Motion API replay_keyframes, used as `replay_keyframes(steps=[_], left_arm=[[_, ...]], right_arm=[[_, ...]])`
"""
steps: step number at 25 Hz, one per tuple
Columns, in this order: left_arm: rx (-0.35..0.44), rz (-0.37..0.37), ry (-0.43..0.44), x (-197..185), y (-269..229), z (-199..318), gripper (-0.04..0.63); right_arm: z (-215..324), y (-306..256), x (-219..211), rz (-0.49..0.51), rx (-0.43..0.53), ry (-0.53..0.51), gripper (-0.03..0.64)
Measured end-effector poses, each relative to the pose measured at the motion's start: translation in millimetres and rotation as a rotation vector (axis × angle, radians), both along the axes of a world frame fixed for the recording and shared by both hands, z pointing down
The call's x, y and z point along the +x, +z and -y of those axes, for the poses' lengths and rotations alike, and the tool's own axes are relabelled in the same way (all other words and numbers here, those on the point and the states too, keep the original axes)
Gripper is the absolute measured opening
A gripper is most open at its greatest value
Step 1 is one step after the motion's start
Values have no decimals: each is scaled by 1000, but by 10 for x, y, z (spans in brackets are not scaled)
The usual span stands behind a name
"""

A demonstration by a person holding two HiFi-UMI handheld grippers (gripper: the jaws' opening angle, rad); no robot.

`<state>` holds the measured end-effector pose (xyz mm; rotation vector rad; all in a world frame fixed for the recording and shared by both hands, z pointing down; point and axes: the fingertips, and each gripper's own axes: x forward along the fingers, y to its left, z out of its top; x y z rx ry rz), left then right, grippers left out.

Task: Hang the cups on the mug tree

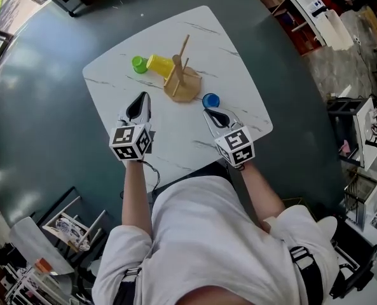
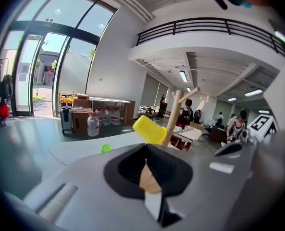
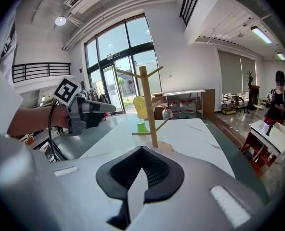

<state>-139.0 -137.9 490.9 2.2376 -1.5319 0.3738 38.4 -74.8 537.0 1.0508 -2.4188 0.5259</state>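
We hold our left gripper [image 1: 139,104] and right gripper [image 1: 215,115] closed, empty; ahead between them stands the mug tree [image 1: 182,81] bearing a yellow cup [image 1: 159,64], blue cup [image 1: 210,100] just beyond the right tips

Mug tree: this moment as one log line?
yellow cup hung on mug tree | green cup, blue cup on table | left tongs, right tongs shut, empty

The white, marble-veined counter [image 1: 239,75] carries 3 things. The wooden mug tree [image 1: 182,86] stands upright near its middle, with a green cup [image 1: 139,64] to its left and a blue cup [image 1: 210,100] just right of its base.
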Motion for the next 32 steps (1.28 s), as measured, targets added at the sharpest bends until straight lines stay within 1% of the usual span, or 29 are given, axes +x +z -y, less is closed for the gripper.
replay_keyframes(steps=[3,7,9,11,12,13,16,19,21,24,27,32], left_arm=[[-47,35,-1,78,158,-193,3],[-79,6,-32,247,308,-354,3],[-101,-25,-45,347,395,-417,3],[-131,-95,-68,433,471,-481,3],[-142,-118,-73,477,502,-516,3],[-150,-117,-70,522,534,-552,3],[-167,-63,-44,634,606,-647,3],[-177,-66,-36,662,606,-691,3],[-177,-56,-34,652,597,-711,3],[-178,-53,-40,639,585,-746,3],[-178,-43,-38,635,581,-785,3],[-178,-33,-41,616,575,-860,3]], right_arm=[[33,71,128,-5,2,19,0],[54,154,275,-5,12,43,0],[76,227,320,-24,17,51,0],[93,326,338,-44,15,51,0],[95,374,344,-52,12,52,0],[94,417,354,-60,10,53,0],[95,527,390,-96,15,59,0],[124,612,409,-110,8,67,5],[153,671,428,-121,-4,76,93],[211,761,476,-145,-22,100,125],[256,892,483,-170,-50,104,201],[272,1089,472,-189,-102,111,232]])
